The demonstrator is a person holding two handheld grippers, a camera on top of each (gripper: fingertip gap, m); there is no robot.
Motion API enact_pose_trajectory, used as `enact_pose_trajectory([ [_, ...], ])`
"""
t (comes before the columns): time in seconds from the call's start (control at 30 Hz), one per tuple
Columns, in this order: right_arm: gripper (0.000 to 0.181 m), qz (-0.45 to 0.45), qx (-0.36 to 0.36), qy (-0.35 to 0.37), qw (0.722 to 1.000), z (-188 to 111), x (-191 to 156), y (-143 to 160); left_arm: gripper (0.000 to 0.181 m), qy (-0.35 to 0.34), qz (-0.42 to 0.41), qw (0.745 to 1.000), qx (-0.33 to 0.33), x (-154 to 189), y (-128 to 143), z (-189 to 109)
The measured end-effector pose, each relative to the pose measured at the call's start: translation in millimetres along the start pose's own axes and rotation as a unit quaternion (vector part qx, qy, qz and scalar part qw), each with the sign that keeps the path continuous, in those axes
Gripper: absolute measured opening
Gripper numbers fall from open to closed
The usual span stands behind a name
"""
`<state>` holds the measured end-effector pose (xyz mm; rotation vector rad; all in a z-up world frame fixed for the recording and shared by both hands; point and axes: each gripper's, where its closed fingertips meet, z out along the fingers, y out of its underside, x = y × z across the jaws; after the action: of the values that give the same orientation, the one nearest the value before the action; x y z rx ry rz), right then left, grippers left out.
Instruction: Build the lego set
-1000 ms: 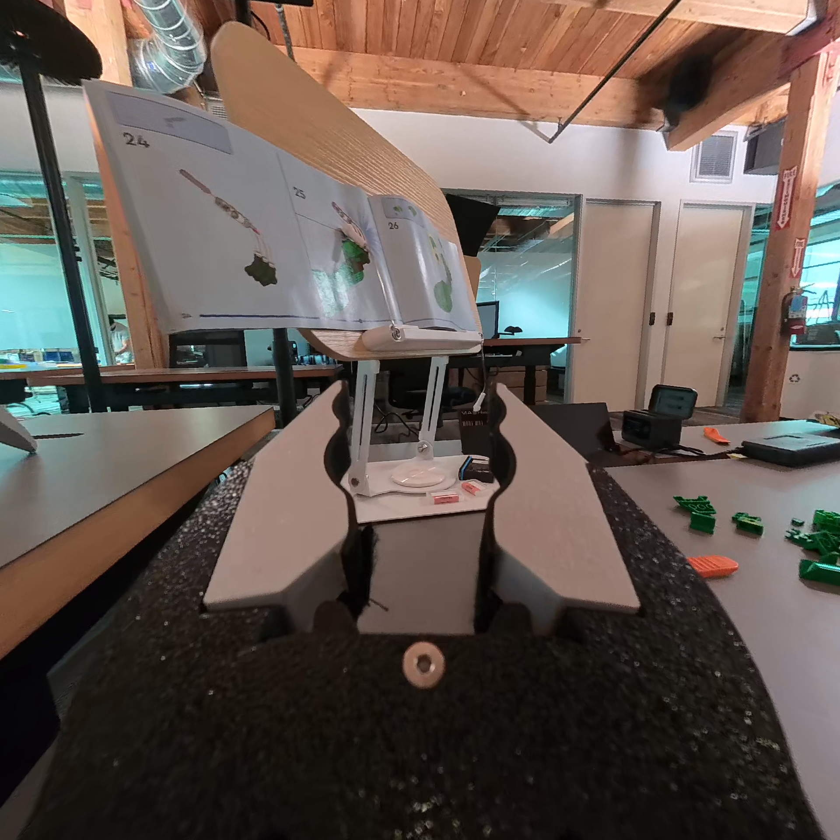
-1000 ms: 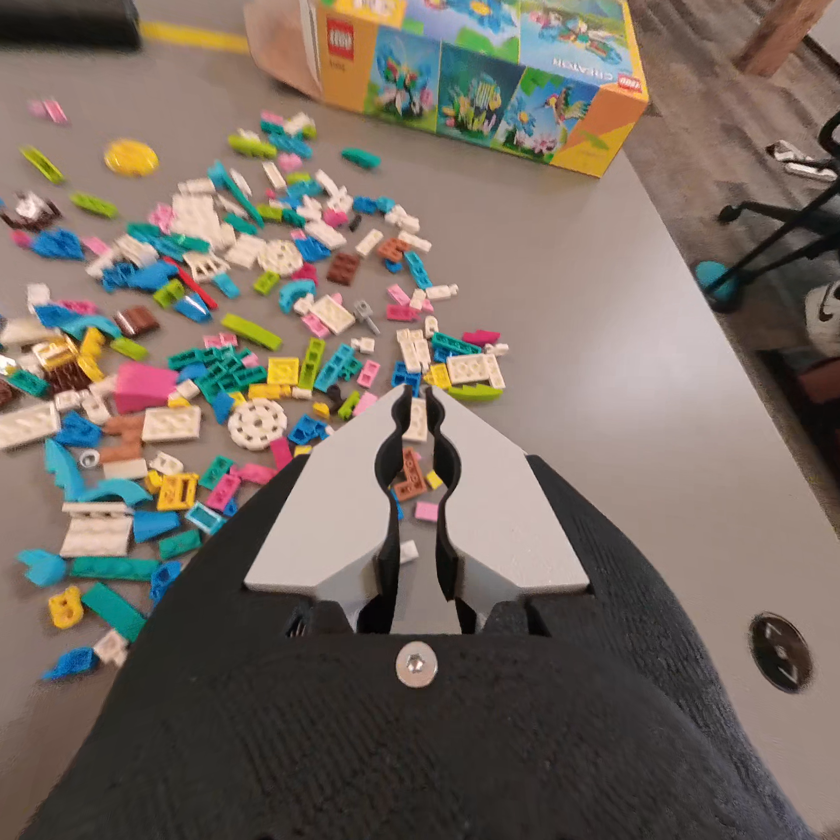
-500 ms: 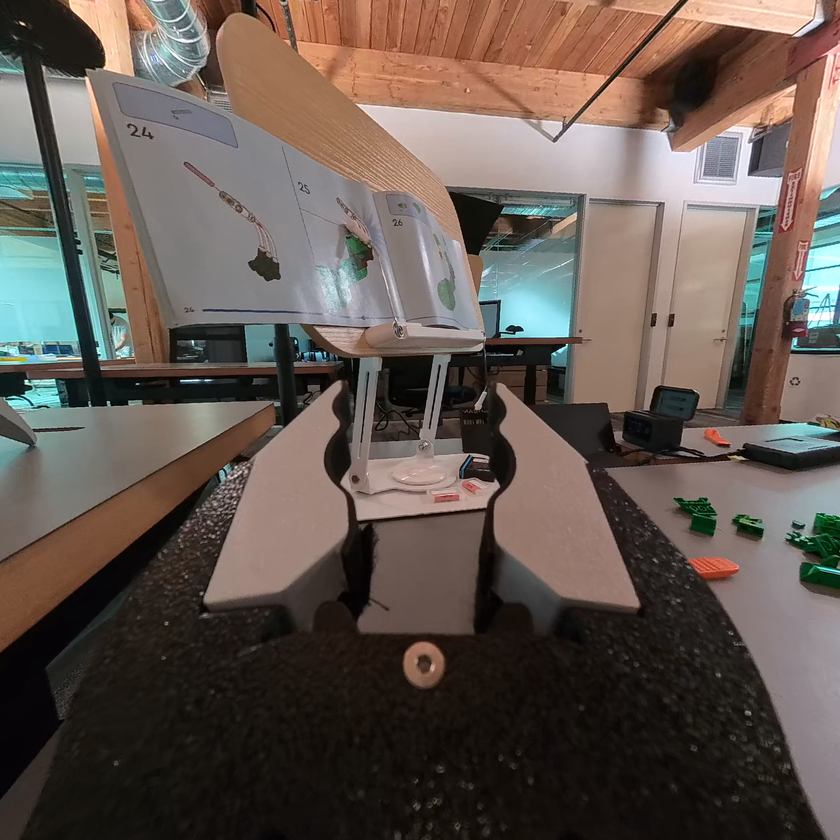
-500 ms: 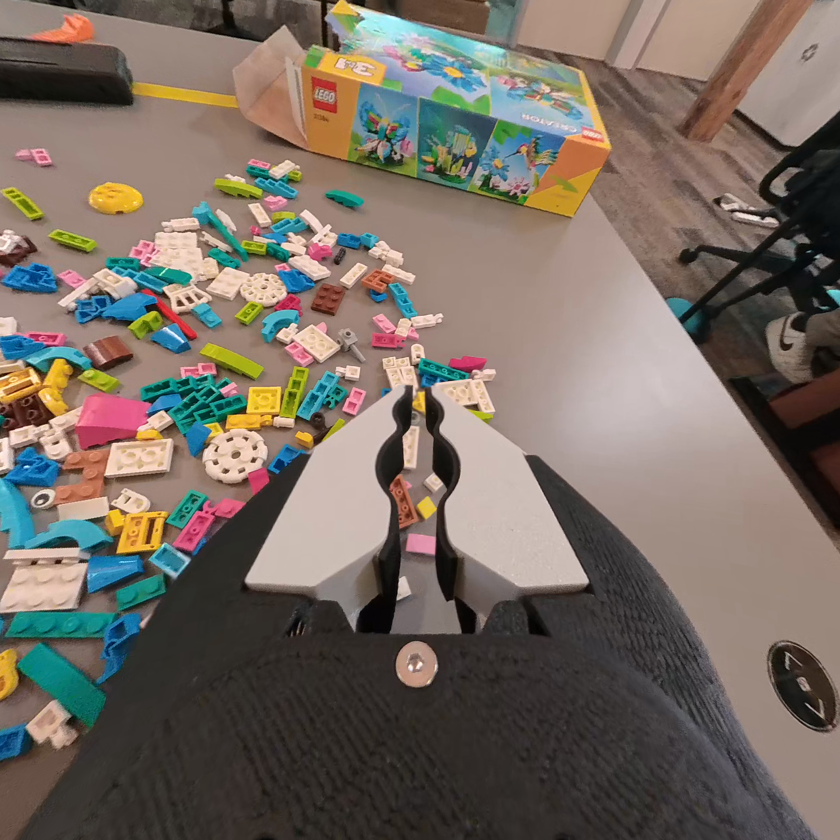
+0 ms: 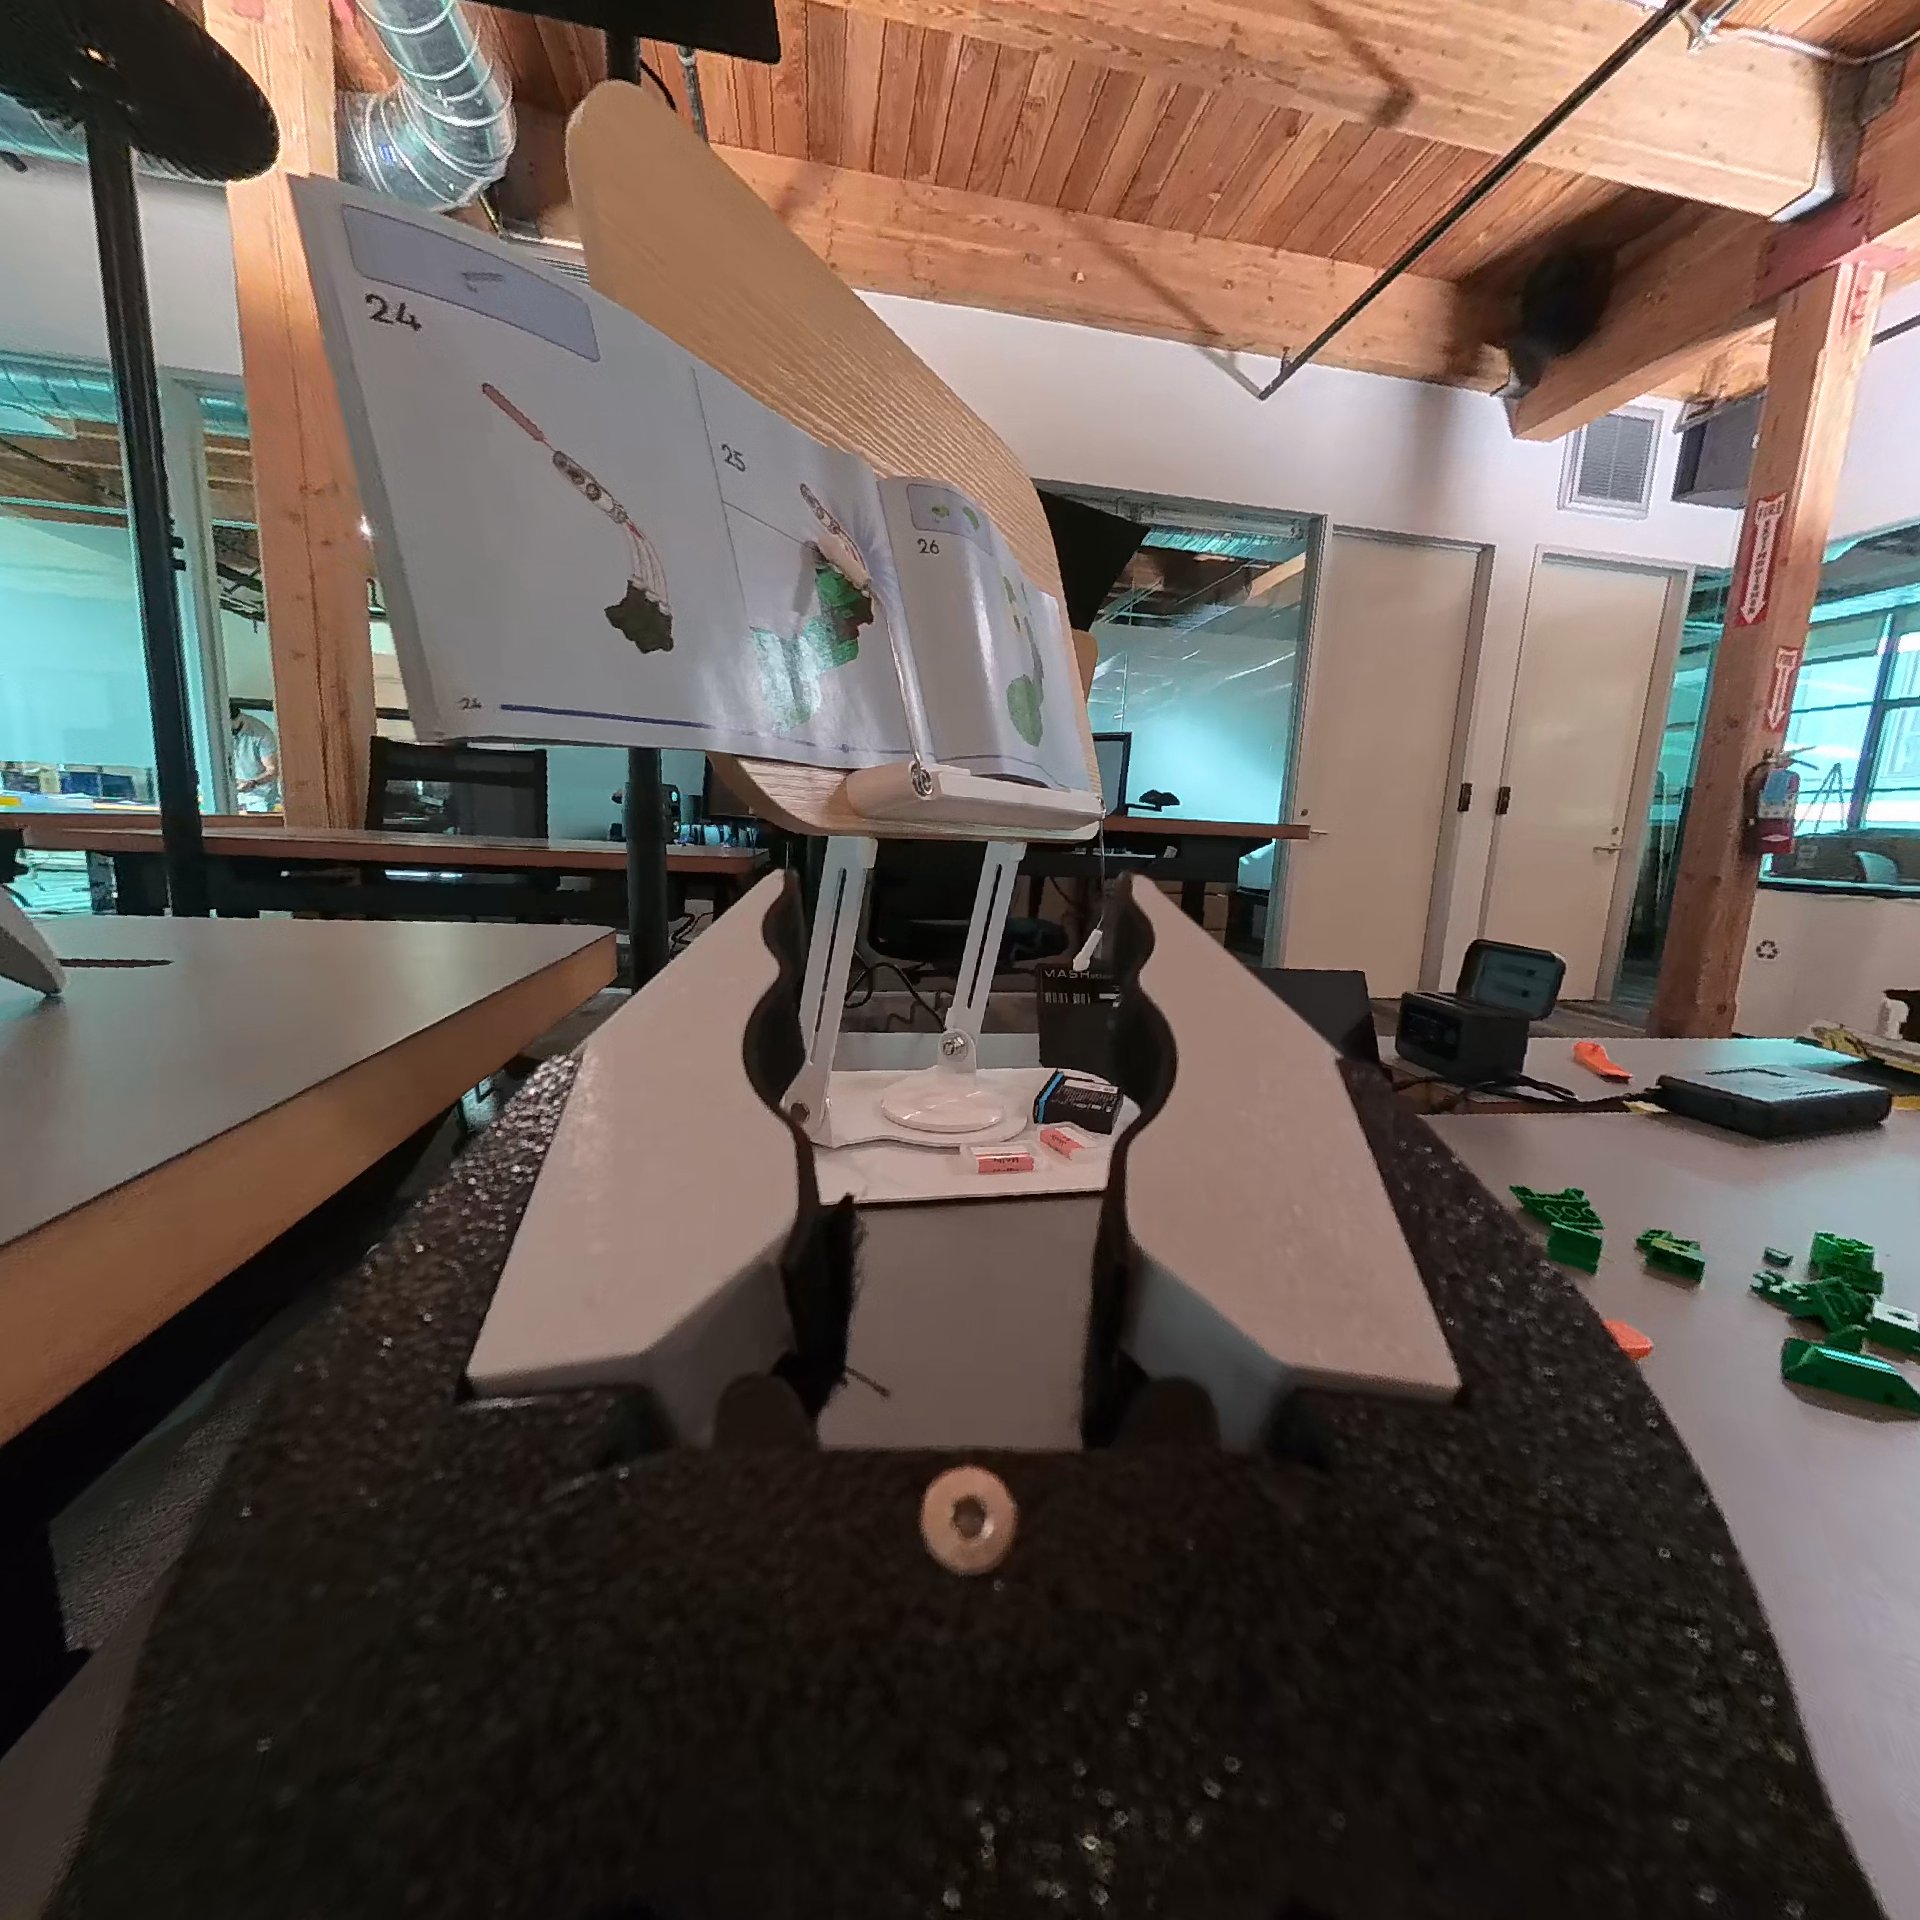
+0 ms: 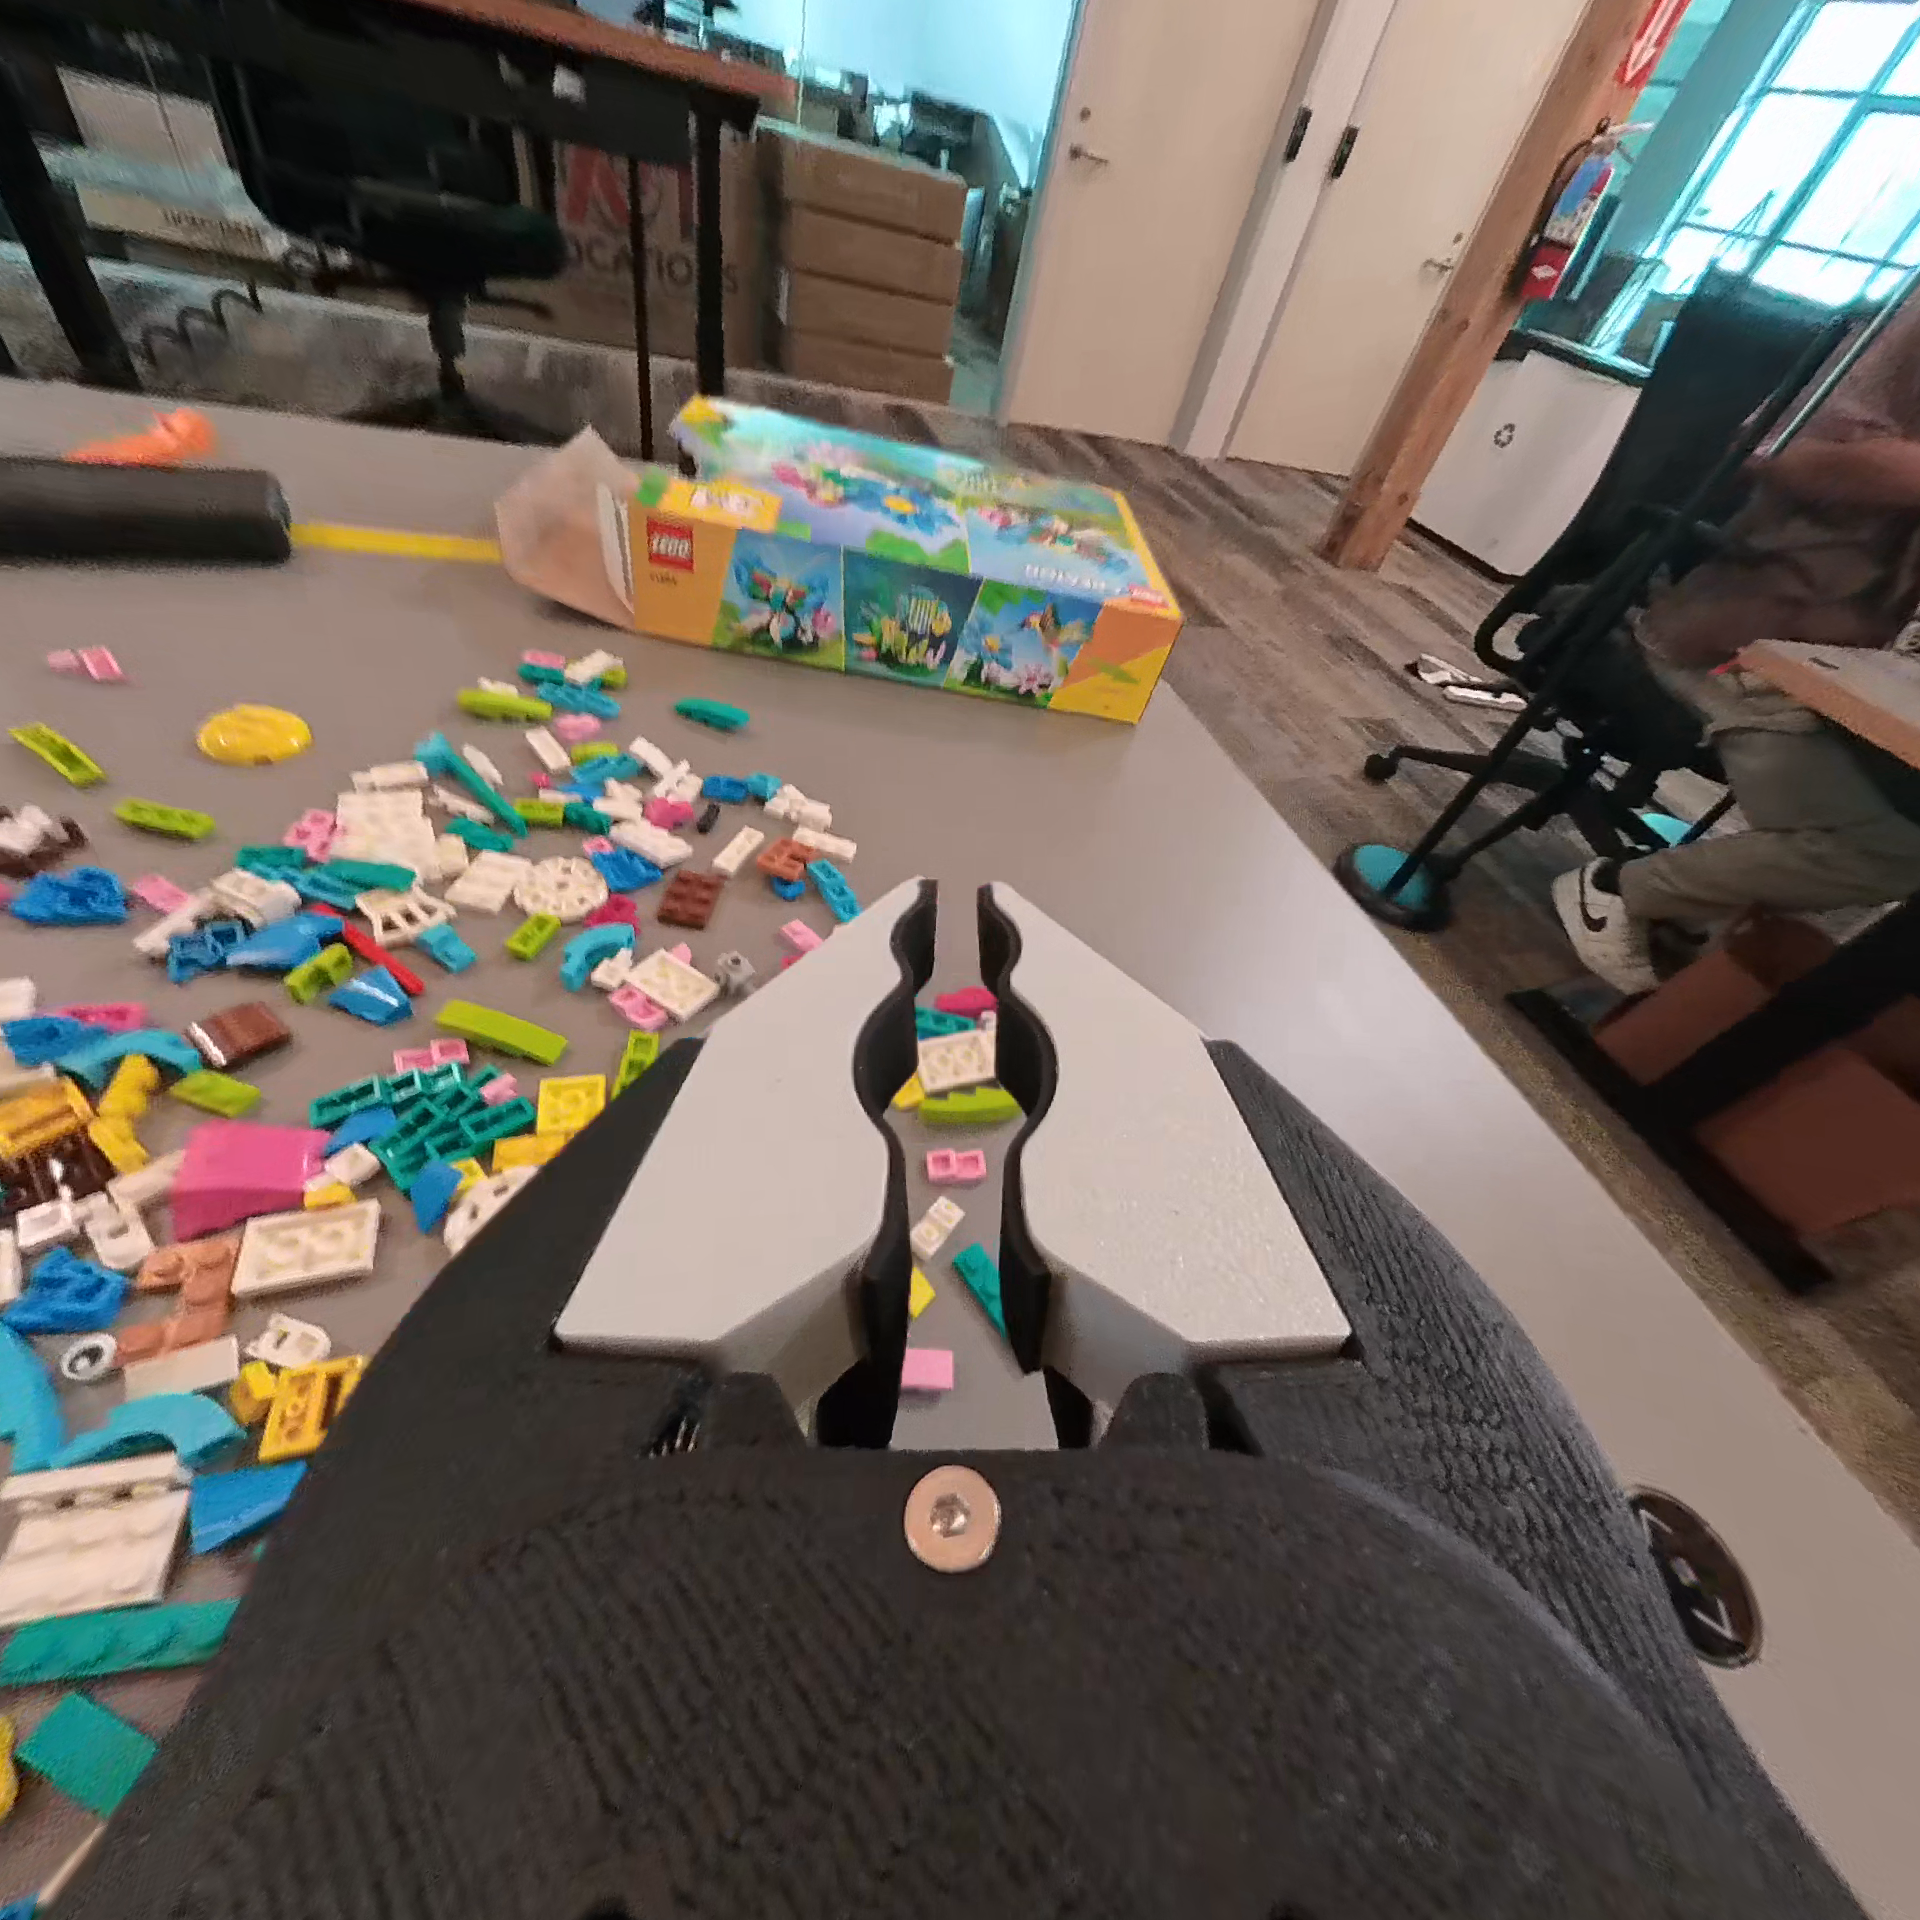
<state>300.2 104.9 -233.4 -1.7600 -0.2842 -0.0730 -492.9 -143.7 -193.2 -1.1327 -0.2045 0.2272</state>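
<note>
Progress looks early: we see no assembled model, only loose lego pieces (image 6: 436, 997) spread on the grey table (image 6: 1195, 831), left of and under our right gripper (image 6: 957, 902), whose tips stand nearly together, a thin gap, holding nothing. Sorting, picking and joining all remain. Left gripper (image 5: 956, 904) gapes wide and empty, aimed at the instruction booklet (image 5: 623, 540) propped on its stand (image 5: 914, 987) straight ahead; green pieces (image 5: 1829, 1288) lie off to its right. Only our right view shows the set's box (image 6: 894, 603) beyond the tips.

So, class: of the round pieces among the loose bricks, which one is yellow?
The yellow disc at the pile's far left edge; the other round piece is white with holes.
</note>
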Motion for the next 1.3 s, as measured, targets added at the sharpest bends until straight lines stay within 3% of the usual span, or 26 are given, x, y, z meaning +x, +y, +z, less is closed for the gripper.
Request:
enact_pose_trajectory([
  [0.23, 0.008, 0.099, 0.072, -0.020, 0.992, -13, -2, -51, 0.057, 0.016, -0.001, 1.000, 0.002, 5, -1, 0],
  [0.3, 0.018, 0.108, 0.098, 0.014, 0.989, -22, 6, -69, 0.057, 0.028, 0.007, 1.000, -0.005, 11, 1, 0],
  [0.53, 0.017, 0.042, 0.243, 0.143, 0.958, -107, 25, -147, 0.057, 0.061, 0.034, 0.997, -0.015, 31, 2, 2],
  [0.73, 0.010, 0.037, 0.293, 0.120, 0.948, -158, -5, -175, 0.057, 0.071, 0.086, 0.993, -0.028, 38, 5, 5],
  [1.0, 0.009, -0.025, 0.290, 0.086, 0.953, -182, -58, -196, 0.054, 0.065, 0.086, 0.994, 0.003, 42, -11, 4],
  [1.1, 0.010, -0.046, 0.294, 0.025, 0.954, -188, -91, -203, 0.054, 0.052, 0.075, 0.996, 0.016, 37, -22, 0],
  [1.2, 0.014, -0.064, 0.286, -0.163, 0.942, -187, -166, -199, 0.061, 0.000, 0.068, 0.997, 0.041, 20, -42, -9],
  [1.3, 0.019, -0.103, 0.224, -0.317, 0.916, -180, -240, -174, 0.059, -0.046, 0.081, 0.993, 0.066, 5, -65, -28],
])
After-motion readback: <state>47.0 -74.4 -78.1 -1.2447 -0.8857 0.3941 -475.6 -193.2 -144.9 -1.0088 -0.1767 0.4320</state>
